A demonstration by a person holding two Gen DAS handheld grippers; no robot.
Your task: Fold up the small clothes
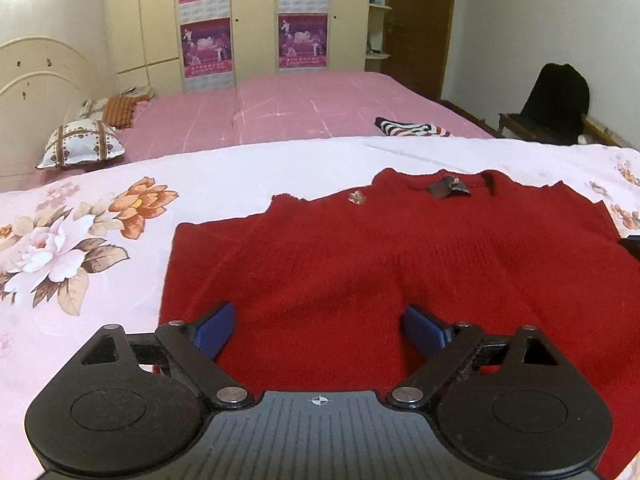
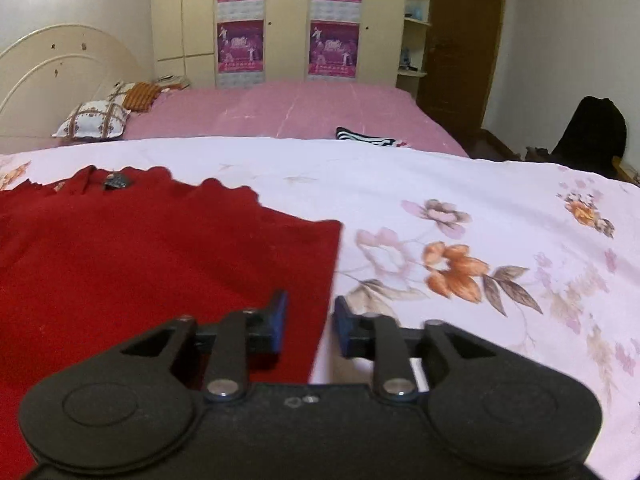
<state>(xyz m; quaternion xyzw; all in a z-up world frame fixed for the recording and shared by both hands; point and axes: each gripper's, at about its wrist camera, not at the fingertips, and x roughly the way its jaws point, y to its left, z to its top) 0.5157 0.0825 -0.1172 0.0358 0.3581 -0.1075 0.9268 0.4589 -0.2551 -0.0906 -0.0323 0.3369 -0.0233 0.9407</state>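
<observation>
A red knitted sweater (image 1: 360, 264) lies flat on the floral sheet (image 1: 100, 208), with its neckline and dark label (image 1: 448, 189) on the far side. My left gripper (image 1: 320, 328) hovers over the sweater's near part, its blue pads (image 1: 214, 328) wide apart and nothing between them. In the right wrist view the sweater (image 2: 140, 264) fills the left side. My right gripper (image 2: 310, 322) stands over the sweater's right edge with a narrow gap between its pads (image 2: 280, 320). The pads press on nothing.
A striped garment (image 1: 412, 128) lies on the pink bedspread (image 1: 300, 108) beyond the sheet. Pillows (image 1: 80, 142) sit at the far left by the headboard. A chair draped in black (image 1: 556, 104) stands at the right. The floral sheet (image 2: 480, 240) stretches right of the sweater.
</observation>
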